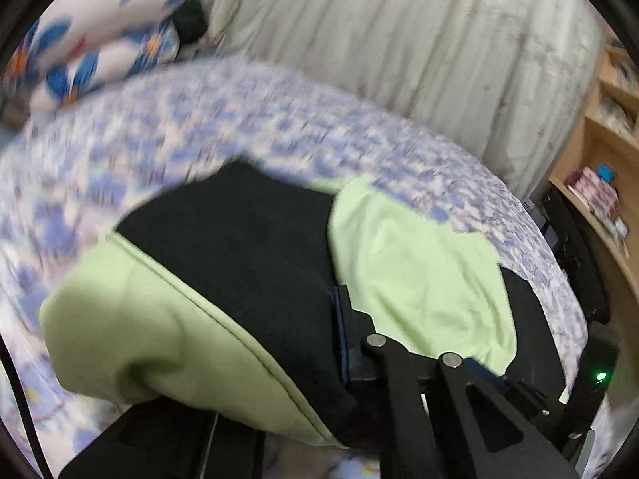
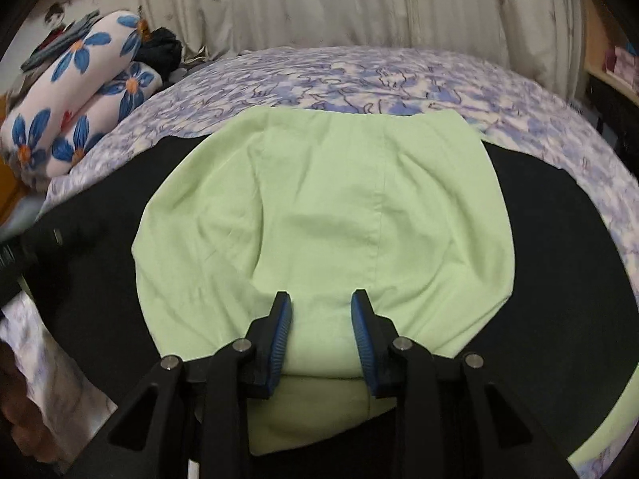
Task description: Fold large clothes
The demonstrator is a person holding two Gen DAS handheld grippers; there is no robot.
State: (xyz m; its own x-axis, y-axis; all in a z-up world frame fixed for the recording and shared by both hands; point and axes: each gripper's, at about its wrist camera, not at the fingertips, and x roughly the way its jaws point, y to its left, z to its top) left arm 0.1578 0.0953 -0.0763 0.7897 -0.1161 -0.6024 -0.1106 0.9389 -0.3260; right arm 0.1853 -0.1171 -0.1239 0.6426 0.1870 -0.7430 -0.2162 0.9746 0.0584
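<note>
A: Start with the garment; where does it lie?

B: The light green garment (image 2: 319, 215) is spread on a black cloth (image 2: 559, 247), and that cloth lies over the flowered bedspread (image 2: 359, 76); seen from the right wrist, the green fabric sits in the middle of the black, with a seam running down it and soft creases to either side.

A: And the right gripper?

B: The right gripper (image 2: 321, 319) hangs over the near edge of the garment; its blue-padded fingers (image 2: 279, 331) stand apart, green fabric showing in the gap; whether the tips touch the cloth I cannot tell.

A: The left one?

B: In the left wrist view the picture is smeared; a fold of black cloth (image 1: 247, 263) with a green hem (image 1: 131, 319) is draped across the left gripper (image 1: 339, 339); only one blue pad (image 1: 340, 335) shows, pressed against the black fabric; the other finger is buried under the fold, so I cannot tell whether the tongs are closed on it. More of the green garment (image 1: 415, 279) lies to the right of that pad.

A: What lies round about?

B: A pale curtain (image 2: 339, 0) hangs behind the bed; rolled bedding with blue flowers (image 2: 80, 99) is stacked at the far left, a dark bundle (image 2: 163, 50) just beside it; a wooden shelf (image 1: 599, 151) stands at the right edge of the left view.
</note>
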